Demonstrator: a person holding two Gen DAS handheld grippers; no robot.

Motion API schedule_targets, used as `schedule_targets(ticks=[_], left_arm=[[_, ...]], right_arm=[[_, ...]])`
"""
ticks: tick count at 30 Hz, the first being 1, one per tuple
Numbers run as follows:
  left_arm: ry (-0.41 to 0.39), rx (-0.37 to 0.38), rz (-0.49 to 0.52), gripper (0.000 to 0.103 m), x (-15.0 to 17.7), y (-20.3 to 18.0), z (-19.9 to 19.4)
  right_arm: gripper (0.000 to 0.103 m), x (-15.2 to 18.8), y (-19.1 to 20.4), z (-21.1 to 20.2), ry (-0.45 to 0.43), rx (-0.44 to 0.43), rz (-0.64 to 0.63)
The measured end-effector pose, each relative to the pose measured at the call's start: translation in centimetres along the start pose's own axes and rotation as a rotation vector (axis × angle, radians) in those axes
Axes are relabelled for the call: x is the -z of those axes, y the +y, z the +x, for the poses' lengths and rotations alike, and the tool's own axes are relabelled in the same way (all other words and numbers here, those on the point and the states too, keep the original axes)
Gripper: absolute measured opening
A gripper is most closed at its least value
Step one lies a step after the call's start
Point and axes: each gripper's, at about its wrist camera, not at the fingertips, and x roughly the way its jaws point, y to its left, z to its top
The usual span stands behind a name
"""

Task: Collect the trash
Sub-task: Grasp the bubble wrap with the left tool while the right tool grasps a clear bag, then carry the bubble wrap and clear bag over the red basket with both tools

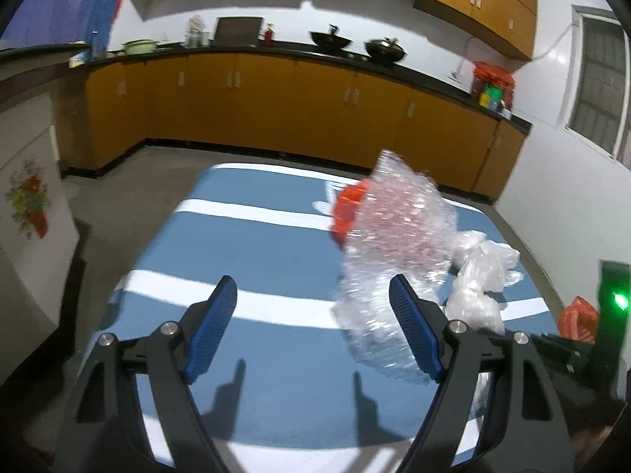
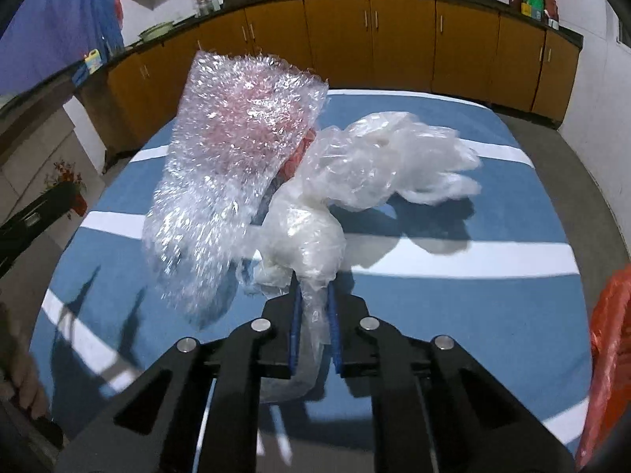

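Observation:
A crumpled sheet of bubble wrap [image 1: 394, 244] hangs above the blue striped table [image 1: 256, 244], also in the right wrist view [image 2: 228, 165]. A clear plastic bag [image 2: 355, 173] trails beside it, seen too in the left wrist view [image 1: 481, 276]. My right gripper [image 2: 313, 295] is shut on the plastic bag's lower end and holds it up. Something red-orange [image 1: 349, 209] sits behind the bubble wrap. My left gripper [image 1: 313, 287] is open and empty, its right finger next to the bubble wrap.
An orange plastic bag [image 2: 609, 354] shows at the right edge, also in the left wrist view [image 1: 577, 315]. Yellow-brown cabinets [image 1: 276, 98] with a black counter carrying pots run behind the table. A white cabinet [image 1: 27, 205] stands at left.

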Motion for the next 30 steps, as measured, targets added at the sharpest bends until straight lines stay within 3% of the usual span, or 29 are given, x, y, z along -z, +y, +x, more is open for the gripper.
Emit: schedule_targets(ticks=[9,14,15,17,20,23,30], left_arm=[[0.150,0.038,0.080,0.076,0.1,-4.5,6.0],[0.261,0.053,0.077,0.053,1.3,-5.1,8.3],[0.261,0.047,0.083,0.052,1.5,-5.3,8.4],[0.259,0.050,0.091,0.038,1.7,-5.5,8.2],[0.252,0.052,0.108,0.025,2.1,-6.0,7.8],[0.234,0.056,0.120,0.020,2.5,-6.2,6.9],[0.144,0.085,0.092,0.018,2.7,-5.6,3.0]], right_arm=[[0.011,3.1,-2.4,-4.8,-0.056,0.034,0.037],[0.011,3.0,-3.4,-5.5,-0.063,0.050,0.072],[0.011,3.0,-3.5,-5.6,-0.066,0.054,0.075],[0.011,3.2,-3.9,-6.1,-0.074,0.058,0.084],[0.011,3.2,-4.1,-6.8,-0.086,0.060,0.099],[0.011,3.3,-4.4,-7.4,-0.102,0.063,0.115],[0.011,3.5,-5.5,-9.2,-0.144,0.078,0.146]])
